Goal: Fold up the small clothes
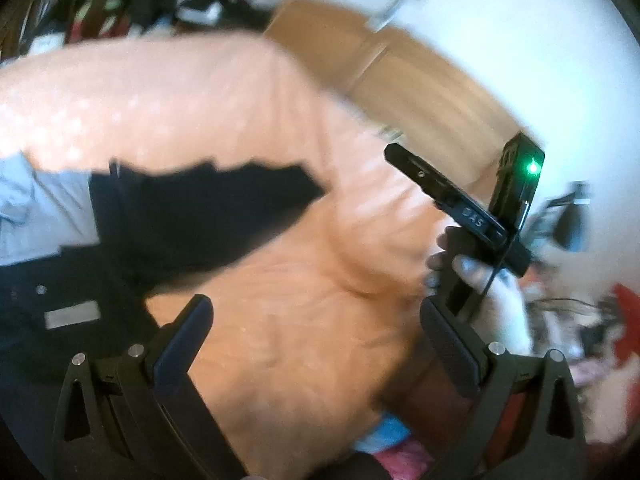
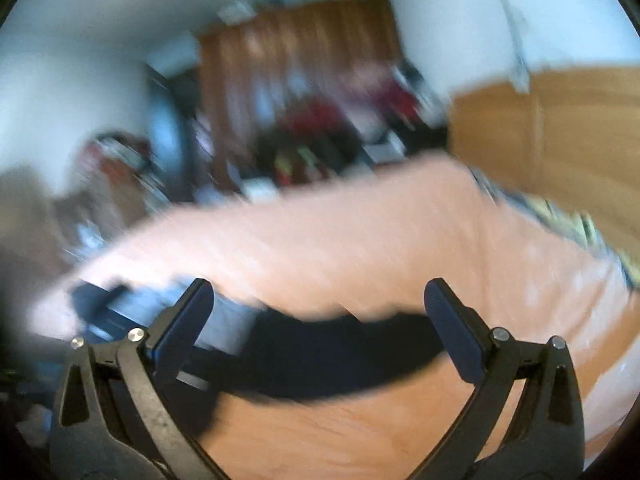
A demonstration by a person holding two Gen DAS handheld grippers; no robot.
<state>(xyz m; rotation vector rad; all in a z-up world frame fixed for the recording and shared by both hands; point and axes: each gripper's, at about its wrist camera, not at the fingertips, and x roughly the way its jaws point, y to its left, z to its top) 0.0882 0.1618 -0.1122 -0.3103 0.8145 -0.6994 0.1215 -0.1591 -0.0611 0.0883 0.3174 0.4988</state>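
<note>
A black garment [image 1: 192, 216] lies flat on the peach bedsheet [image 1: 280, 320], with a light blue garment [image 1: 36, 208] beside it at the left. My left gripper [image 1: 316, 316] hovers open over bare sheet, below and right of the black garment. In its view the right gripper [image 1: 472, 200] shows at the right, held by a hand [image 1: 460, 268], a green light on it. The right wrist view is blurred: the right gripper [image 2: 320, 300] is open just above the black garment [image 2: 340, 356], and the blue garment [image 2: 224, 320] lies to the left.
A wooden headboard or panel [image 1: 420, 80] stands behind the bed against a white wall. A dark item with a grey label [image 1: 68, 316] lies at the left. Cluttered shelves and a brown wardrobe [image 2: 300, 80] fill the background, and coloured cloth [image 1: 400, 452] is at the bottom.
</note>
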